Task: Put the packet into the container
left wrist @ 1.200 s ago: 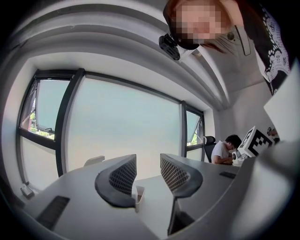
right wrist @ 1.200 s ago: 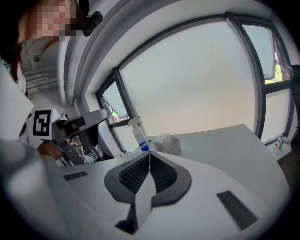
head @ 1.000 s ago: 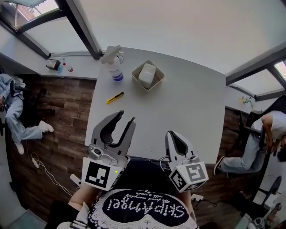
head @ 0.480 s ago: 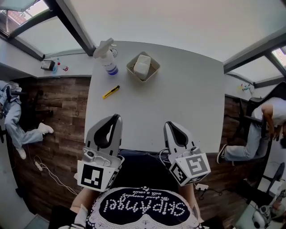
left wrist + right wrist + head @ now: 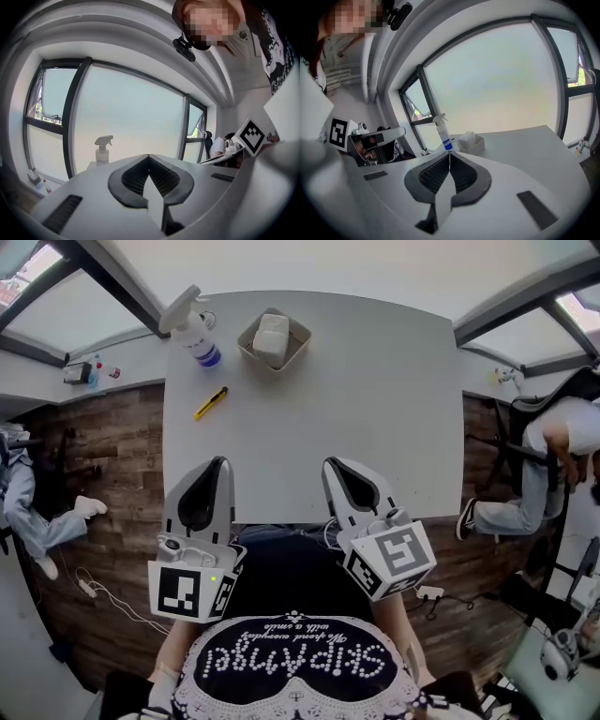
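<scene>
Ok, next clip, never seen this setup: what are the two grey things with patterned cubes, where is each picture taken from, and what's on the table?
There is no robot here: a person holds a two-jaw hand tool in each hand, and the cubes with square patterns are part of those tools. The top-down picture comes from a camera on the person's head; the left gripper shows at its left, the right gripper at its right. The other two pictures come from a camera riding on each gripper, looking along its jaws. In both, the jaws are together with nothing between them, so nothing is held. On the white table are a spray bottle, a yellow-and-black tool and a tan container with the white packet inside it.
</scene>
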A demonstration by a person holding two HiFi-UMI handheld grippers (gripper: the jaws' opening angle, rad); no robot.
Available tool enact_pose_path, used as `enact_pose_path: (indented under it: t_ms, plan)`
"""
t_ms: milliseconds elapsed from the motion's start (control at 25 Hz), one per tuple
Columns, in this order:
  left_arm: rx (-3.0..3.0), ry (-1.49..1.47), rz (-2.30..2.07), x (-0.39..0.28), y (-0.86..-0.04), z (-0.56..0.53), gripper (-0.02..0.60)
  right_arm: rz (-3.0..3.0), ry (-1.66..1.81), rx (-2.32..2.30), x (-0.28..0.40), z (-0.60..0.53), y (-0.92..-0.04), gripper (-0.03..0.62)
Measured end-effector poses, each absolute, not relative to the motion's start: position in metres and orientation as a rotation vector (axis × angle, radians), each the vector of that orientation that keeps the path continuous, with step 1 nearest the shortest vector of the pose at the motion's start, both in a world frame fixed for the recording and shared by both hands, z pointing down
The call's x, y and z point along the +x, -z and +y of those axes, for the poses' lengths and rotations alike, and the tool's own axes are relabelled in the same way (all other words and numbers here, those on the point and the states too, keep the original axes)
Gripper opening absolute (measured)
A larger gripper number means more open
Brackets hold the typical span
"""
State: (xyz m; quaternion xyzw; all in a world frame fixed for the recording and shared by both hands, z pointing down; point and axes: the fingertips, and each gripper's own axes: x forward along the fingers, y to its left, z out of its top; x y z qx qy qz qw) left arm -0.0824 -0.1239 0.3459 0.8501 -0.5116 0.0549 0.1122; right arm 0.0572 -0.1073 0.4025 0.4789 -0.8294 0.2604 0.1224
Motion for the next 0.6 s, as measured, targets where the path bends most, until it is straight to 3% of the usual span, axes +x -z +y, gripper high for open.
enact_pose_path:
  t_ms: [600]
  plan:
    - [2.475,-0.185,-1.483,-0.086,-0.352,-0.113,0.009,-2.407,-0.751,1.345,0.049,-0.095,-0.406,0.015]
